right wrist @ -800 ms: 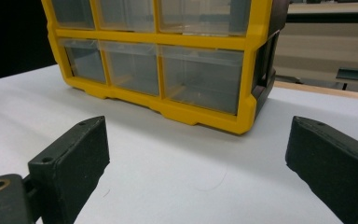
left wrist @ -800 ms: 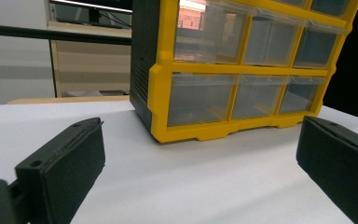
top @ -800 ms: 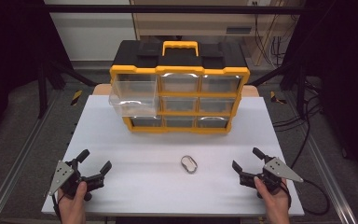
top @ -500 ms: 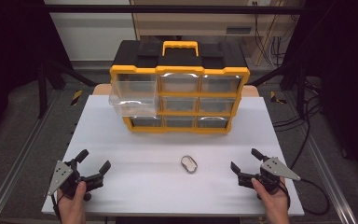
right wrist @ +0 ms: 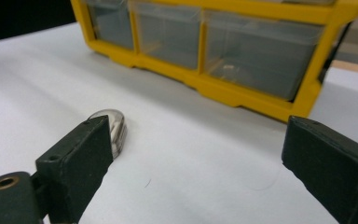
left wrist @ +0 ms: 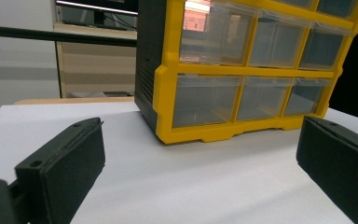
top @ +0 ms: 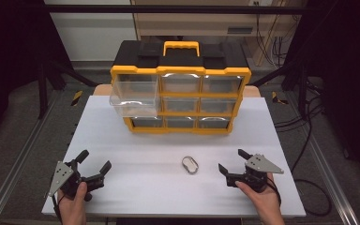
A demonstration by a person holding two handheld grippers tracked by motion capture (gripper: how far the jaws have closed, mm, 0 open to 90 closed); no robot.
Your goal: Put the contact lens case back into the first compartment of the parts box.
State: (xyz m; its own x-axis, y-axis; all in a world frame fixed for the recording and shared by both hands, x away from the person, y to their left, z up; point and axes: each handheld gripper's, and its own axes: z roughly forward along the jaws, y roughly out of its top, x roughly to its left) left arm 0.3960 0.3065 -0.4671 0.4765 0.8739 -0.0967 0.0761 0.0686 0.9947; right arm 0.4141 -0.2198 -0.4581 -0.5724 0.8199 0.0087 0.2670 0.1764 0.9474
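White counter [top: 136, 154] is carrying the oval clip [top: 190, 164] near my right gripper [top: 232, 165], which is creeping leftward toward it, fingers wide, while my left gripper [top: 93, 165] is idling, equally wide.

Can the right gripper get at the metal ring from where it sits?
Probably yes. The right gripper is open, and the ring lies flat on the table just beside it with nothing between them.

The right claw [top: 230, 161] has edged left across the table toward the metal ring [top: 190, 164], jaws spread.
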